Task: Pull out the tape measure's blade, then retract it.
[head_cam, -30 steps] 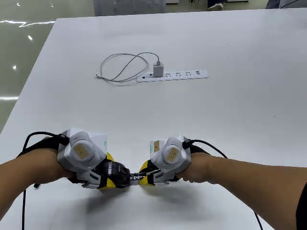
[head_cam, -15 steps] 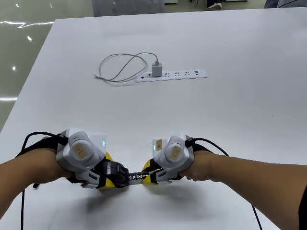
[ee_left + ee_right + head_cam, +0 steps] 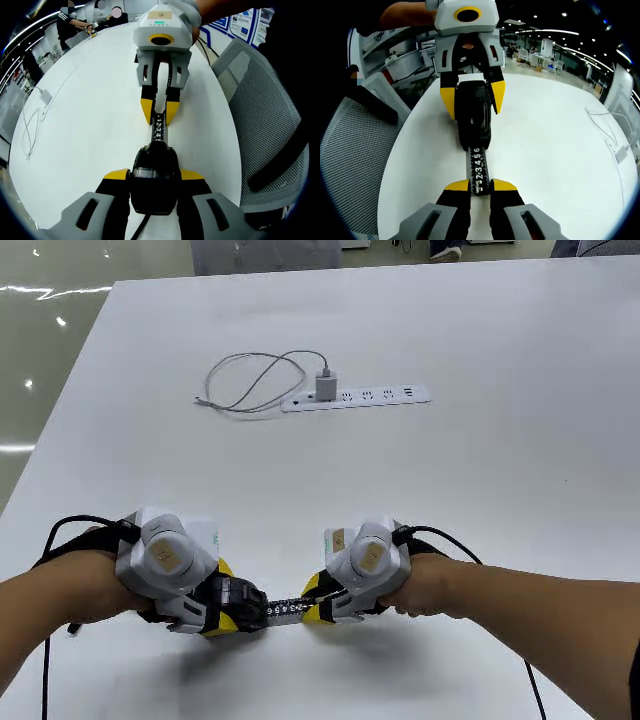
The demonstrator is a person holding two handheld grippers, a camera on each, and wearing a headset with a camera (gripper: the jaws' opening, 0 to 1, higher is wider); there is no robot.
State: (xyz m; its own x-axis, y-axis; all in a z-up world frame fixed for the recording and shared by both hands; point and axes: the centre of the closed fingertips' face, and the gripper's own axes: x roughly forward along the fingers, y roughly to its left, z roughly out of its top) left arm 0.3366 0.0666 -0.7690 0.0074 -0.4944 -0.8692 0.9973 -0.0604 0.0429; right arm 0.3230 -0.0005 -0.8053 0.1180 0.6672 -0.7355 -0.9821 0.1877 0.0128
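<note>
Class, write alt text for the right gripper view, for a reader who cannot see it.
The right hand-held gripper, at the bottom, pinches the end of a short numbered blade drawn from a black tape measure, which the left hand-held gripper clamps opposite. A white table lies beneath, a mesh chair at left.

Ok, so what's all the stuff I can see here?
table: one, white, under everything
power strip: one, white, far middle of the table
charger: one, white, plugged into the power strip
cable: one, grey, looped left of the charger
chair: one, grey mesh, beside the table
tape measure: one, black, near table edge
blade: one, black with white numbers, pulled a little way out
left hand-held gripper: one, grey with yellow tips, clamped on the tape measure
right hand-held gripper: one, same colours, pinching the blade
arms: two, bare, bottom corners
</note>
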